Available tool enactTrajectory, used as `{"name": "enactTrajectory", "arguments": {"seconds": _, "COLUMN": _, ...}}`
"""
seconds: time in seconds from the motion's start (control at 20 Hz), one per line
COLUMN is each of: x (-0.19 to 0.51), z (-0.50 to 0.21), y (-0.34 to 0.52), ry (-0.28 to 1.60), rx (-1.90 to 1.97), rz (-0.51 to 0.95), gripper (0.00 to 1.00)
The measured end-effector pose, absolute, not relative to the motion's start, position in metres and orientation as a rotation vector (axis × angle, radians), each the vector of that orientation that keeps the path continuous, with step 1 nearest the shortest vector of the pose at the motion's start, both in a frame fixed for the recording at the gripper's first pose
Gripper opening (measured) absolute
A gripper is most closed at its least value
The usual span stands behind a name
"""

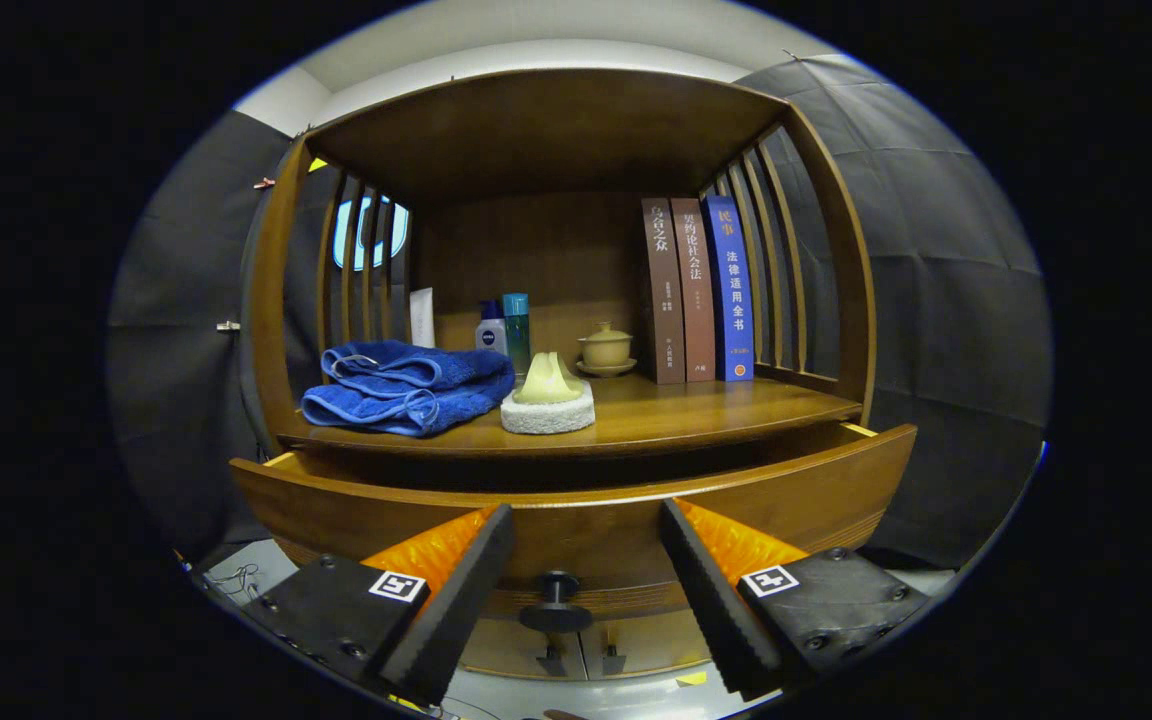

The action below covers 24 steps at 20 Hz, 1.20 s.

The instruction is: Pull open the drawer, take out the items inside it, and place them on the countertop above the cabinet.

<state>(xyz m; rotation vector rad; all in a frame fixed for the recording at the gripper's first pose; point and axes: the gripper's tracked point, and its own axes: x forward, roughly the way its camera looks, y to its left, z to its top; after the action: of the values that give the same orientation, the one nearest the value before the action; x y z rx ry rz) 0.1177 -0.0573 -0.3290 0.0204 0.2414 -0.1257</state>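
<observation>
The wooden cabinet's drawer (356,510) stands pulled out a little from under the countertop (696,410). Its curved front faces me and its inside is hidden behind that front. A dark round knob (556,598) on the drawer front sits between my fingers, touching neither. My gripper (586,512) is open, with nothing held, and its fingertips reach up in front of the drawer front. On the countertop lie a folded blue towel (406,385) and a white pad with a pale yellow piece on top (548,400).
At the back of the countertop stand two small bottles (504,328), a white tube (423,317), a lidded tea cup on a saucer (606,348) and three upright books (698,290). Slatted wooden sides and a top board enclose the shelf. A lower drawer or door (576,650) sits beneath.
</observation>
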Motion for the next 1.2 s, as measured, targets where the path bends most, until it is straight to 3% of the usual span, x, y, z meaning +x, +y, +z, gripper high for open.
{"name": "enactTrajectory", "arguments": {"seconds": 0.5, "x": 0.158, "z": -0.338, "y": -0.059, "ry": 0.237, "rx": 0.031, "rz": -0.138, "gripper": 0.99}}
{"name": "enactTrajectory", "arguments": {"seconds": 1.2, "x": 0.145, "z": -0.333, "y": -0.05, "ry": 0.271, "rx": 0.018, "rz": -0.102, "gripper": 0.99}}
